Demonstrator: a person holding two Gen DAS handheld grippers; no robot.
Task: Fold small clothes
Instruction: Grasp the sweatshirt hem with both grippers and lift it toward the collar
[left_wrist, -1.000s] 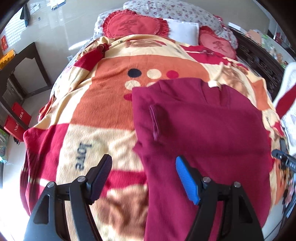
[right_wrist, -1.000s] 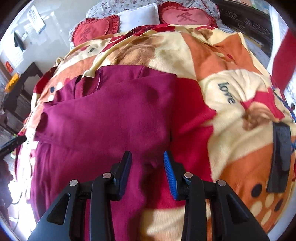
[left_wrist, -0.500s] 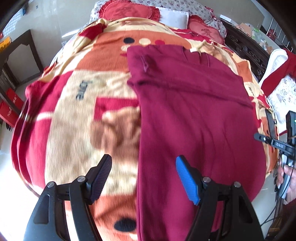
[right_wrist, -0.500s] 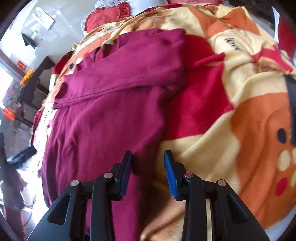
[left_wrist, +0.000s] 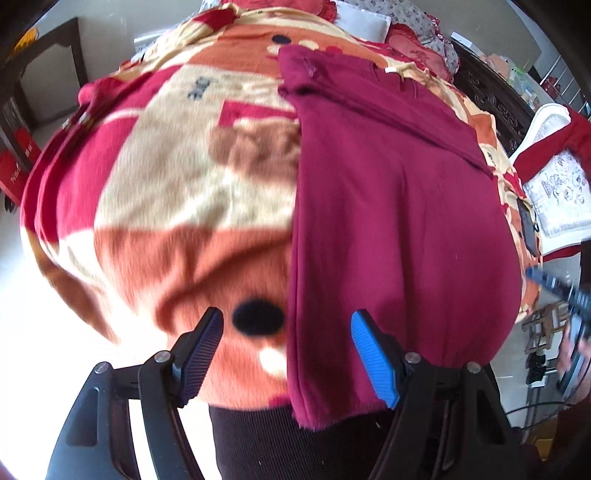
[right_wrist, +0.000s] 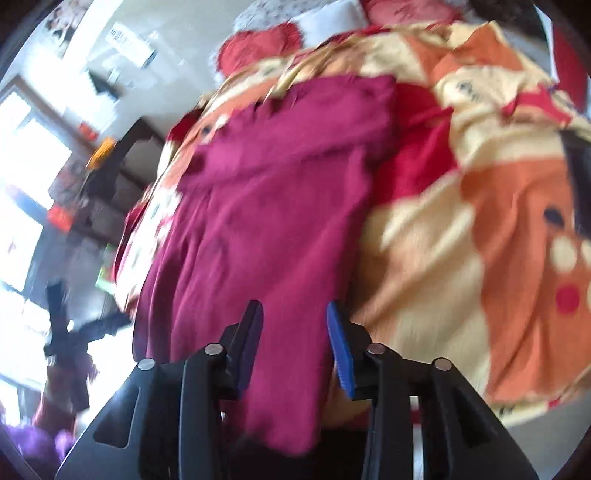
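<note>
A maroon garment (left_wrist: 399, 229) lies flat and lengthwise on the bed, its near hem hanging over the bed's front edge. My left gripper (left_wrist: 286, 352) is open at that hem, its jaws either side of the garment's left edge. In the right wrist view the garment (right_wrist: 273, 221) runs away from me. My right gripper (right_wrist: 295, 347) is open, its jaws either side of the garment's near right edge. Neither holds the cloth.
An orange, cream and red blanket (left_wrist: 166, 206) covers the bed. Red cushions and a white pillow (left_wrist: 365, 24) lie at the head. A dark carved bed frame (left_wrist: 491, 96) and a white chair with red cloth (left_wrist: 554, 192) stand to the right. Dark furniture (right_wrist: 122, 162) stands at left.
Both grippers have drawn back along the garment from its upper part to its near hem at the bed's front edge. Both stayed open.
</note>
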